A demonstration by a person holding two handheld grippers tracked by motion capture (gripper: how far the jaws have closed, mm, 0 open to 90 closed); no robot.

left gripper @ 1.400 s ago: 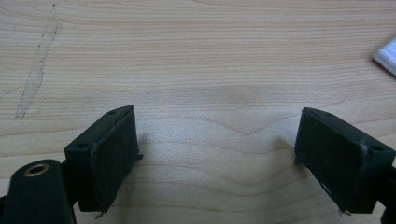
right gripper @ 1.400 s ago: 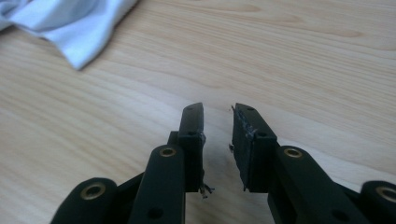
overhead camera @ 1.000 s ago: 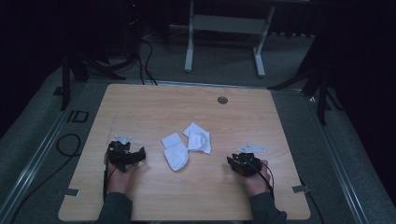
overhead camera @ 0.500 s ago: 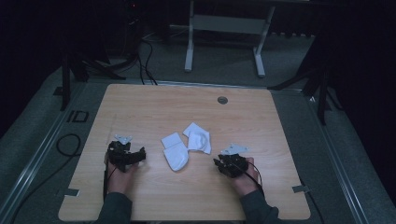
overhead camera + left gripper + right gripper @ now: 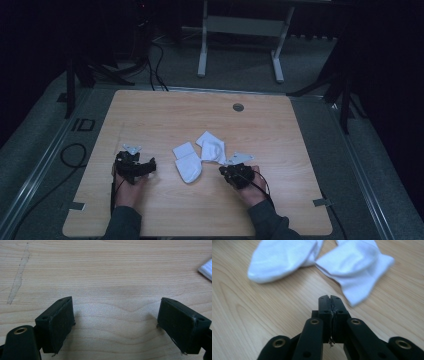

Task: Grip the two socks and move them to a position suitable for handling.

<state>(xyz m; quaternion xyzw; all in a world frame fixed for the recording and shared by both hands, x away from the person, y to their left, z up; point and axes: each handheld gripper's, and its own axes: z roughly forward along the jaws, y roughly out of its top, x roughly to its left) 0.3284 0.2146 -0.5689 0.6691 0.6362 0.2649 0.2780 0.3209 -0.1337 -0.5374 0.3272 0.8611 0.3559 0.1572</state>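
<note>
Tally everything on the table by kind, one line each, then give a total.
White socks: 2, the left sock and the right sock, touching at mid-table.
Grippers: 2, the left gripper with jaws apart and the right gripper with jaws closed on nothing.
Total: 4.

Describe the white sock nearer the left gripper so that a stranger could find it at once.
On the light wooden table, two white fabric socks lie at the middle. The left sock lies between the grippers, toe towards the person. Unlike the right sock, it lies clear of the right gripper.
</note>
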